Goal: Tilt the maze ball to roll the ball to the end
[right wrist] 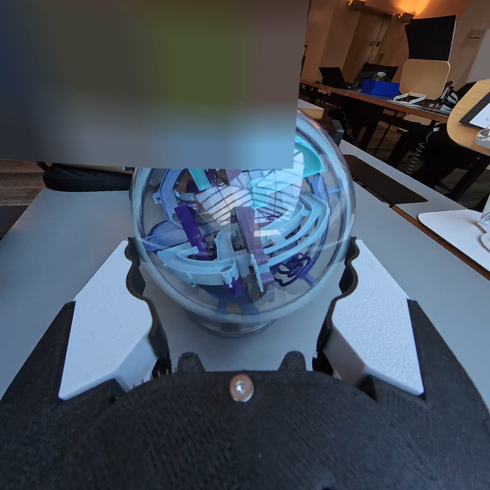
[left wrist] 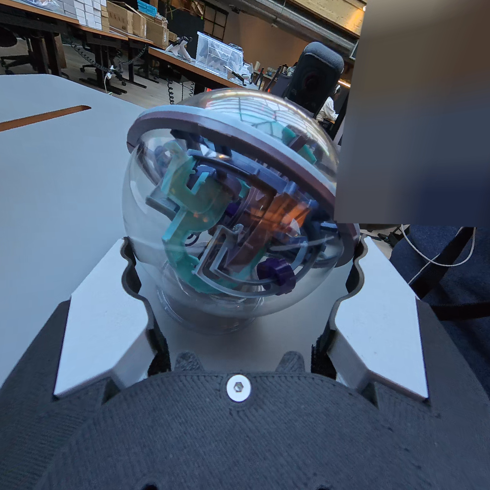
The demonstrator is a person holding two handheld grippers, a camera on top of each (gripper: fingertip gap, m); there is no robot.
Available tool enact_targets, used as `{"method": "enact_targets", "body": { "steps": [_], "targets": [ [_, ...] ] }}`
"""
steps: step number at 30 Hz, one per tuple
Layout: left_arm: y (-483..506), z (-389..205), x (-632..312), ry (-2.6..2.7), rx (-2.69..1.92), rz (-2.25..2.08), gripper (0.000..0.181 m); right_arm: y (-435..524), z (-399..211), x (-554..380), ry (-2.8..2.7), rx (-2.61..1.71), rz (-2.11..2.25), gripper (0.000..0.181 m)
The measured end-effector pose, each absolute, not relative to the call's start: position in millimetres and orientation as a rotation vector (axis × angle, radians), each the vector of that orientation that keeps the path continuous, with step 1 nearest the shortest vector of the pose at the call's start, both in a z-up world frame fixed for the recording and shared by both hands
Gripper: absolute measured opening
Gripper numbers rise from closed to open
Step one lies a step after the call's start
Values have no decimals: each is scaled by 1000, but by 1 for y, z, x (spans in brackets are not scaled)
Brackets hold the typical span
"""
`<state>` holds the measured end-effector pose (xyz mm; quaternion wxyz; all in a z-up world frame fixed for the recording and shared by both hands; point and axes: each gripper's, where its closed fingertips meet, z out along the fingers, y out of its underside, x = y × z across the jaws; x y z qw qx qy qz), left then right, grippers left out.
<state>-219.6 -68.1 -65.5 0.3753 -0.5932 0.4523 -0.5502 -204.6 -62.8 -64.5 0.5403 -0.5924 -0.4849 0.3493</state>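
Observation:
The maze ball [left wrist: 233, 201] is a clear sphere with teal, grey, purple and orange tracks inside and a brown-grey ring that runs tilted around it. It sits on a small clear stand [left wrist: 212, 318] on the grey table [left wrist: 53, 198]. My left gripper [left wrist: 242, 246] is open wide, with its fingertips [left wrist: 130, 254] at the sphere's lower sides. In the right wrist view the ball [right wrist: 244, 233] shows pale blue and purple tracks. My right gripper [right wrist: 241, 244] is open wide in the same way, with its tips beside the sphere. I cannot pick out the small ball inside.
The table has a narrow slot [left wrist: 45, 116] at the far left. A white board [right wrist: 450, 233] and a black mat [right wrist: 384, 183] lie to the right. A person in dark clothes [left wrist: 450, 278] sits close behind the ball, by a white cable [left wrist: 437, 259].

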Motion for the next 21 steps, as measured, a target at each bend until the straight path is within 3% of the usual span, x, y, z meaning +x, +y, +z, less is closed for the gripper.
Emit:
{"method": "enact_targets", "body": {
  "steps": [21],
  "targets": [
    [-70,-70,-222,1219,-1503,-1324,158,-63,-67,-207,-1153,-1402,847,151]
  ]
}}
